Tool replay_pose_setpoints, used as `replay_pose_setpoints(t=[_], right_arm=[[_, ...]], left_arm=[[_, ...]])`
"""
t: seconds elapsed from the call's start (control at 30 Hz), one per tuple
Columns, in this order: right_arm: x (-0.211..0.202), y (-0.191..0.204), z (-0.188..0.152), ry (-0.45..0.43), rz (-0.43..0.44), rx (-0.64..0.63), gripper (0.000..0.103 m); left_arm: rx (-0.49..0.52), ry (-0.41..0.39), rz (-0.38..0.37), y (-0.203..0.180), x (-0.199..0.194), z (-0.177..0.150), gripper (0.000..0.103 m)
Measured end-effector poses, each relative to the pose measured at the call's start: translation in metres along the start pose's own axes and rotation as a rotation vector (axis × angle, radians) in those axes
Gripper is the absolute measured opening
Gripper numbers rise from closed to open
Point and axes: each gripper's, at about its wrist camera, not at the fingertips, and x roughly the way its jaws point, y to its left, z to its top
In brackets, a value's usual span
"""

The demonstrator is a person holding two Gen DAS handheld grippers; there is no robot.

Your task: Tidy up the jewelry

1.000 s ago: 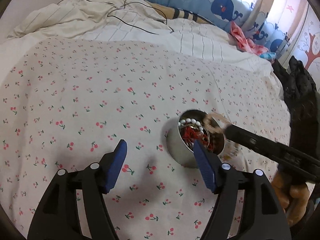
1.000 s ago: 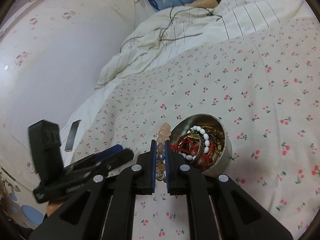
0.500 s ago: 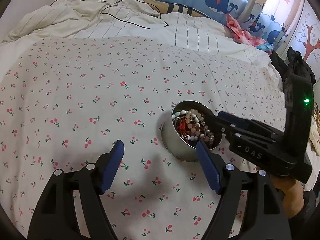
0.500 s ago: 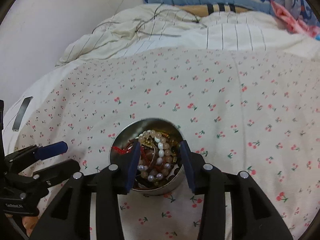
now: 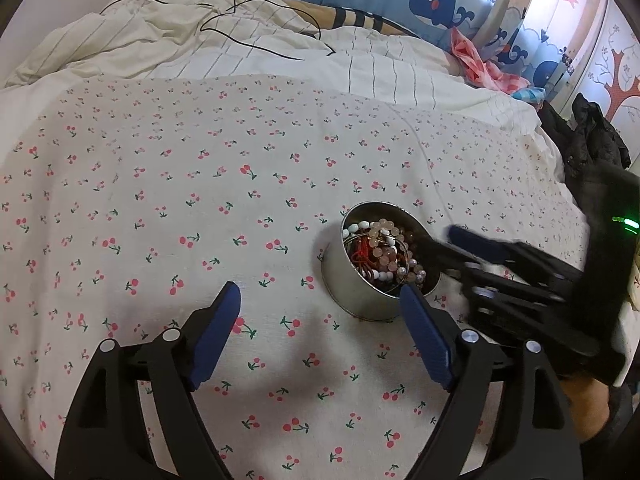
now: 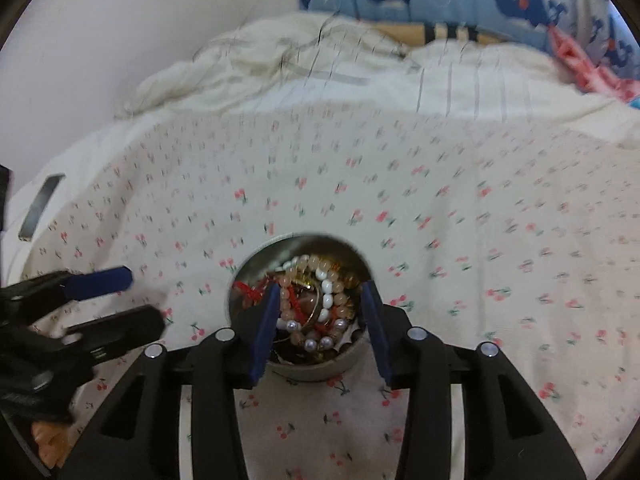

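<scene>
Our right gripper (image 6: 320,320) hangs spread and empty over the tin (image 5: 360,300), so the beads (image 5: 386,248) lie inside with the other jewelry; our left gripper (image 5: 320,340) waits wide apart beside it on the sheet (image 5: 200,200)

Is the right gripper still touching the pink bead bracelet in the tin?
Apart. Right wrist view: right gripper open, fingers either side of the pink bead bracelet lying in the tin.

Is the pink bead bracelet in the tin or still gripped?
In the tin: the bracelet lies on the other jewelry, and the right gripper is open, holding nothing.
</scene>
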Motion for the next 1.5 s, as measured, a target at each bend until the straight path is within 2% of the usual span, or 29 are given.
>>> replay_pose_setpoints(t=[0.03, 0.07, 0.13, 0.23, 0.4, 0.5, 0.6, 0.73, 1.5], right_arm=[[-0.014, 0.0, -0.004, -0.03, -0.021, 0.0, 0.064], [-0.023, -0.001, -0.008, -0.046, -0.04, 0.001, 0.068], [-0.043, -0.001, -0.025, -0.057, -0.078, -0.002, 0.068], [-0.051, -0.001, -0.055, 0.003, -0.15, -0.013, 0.07], [-0.058, -0.001, -0.082, 0.031, -0.175, 0.013, 0.075], [-0.057, -0.004, -0.083, 0.031, -0.185, 0.038, 0.076], [-0.059, -0.003, -0.084, 0.013, -0.206, 0.037, 0.081], [-0.061, 0.001, -0.083, -0.003, -0.231, 0.021, 0.083], [-0.056, 0.004, -0.086, 0.01, -0.232, 0.017, 0.087]], left_arm=[[-0.001, -0.005, 0.001, -0.001, -0.002, 0.0, 0.08], [-0.001, -0.009, 0.002, -0.002, -0.003, -0.001, 0.082], [-0.002, -0.01, -0.002, -0.005, -0.003, -0.004, 0.083], [0.021, -0.001, 0.007, -0.014, -0.001, -0.011, 0.084], [0.046, -0.027, 0.084, -0.022, -0.006, -0.03, 0.087], [0.038, -0.046, 0.159, -0.017, -0.009, -0.049, 0.09], [0.016, -0.032, 0.172, -0.013, -0.006, -0.053, 0.09], [0.045, -0.069, 0.207, -0.017, -0.01, -0.052, 0.092], [0.073, -0.067, 0.212, -0.024, -0.007, -0.052, 0.095]])
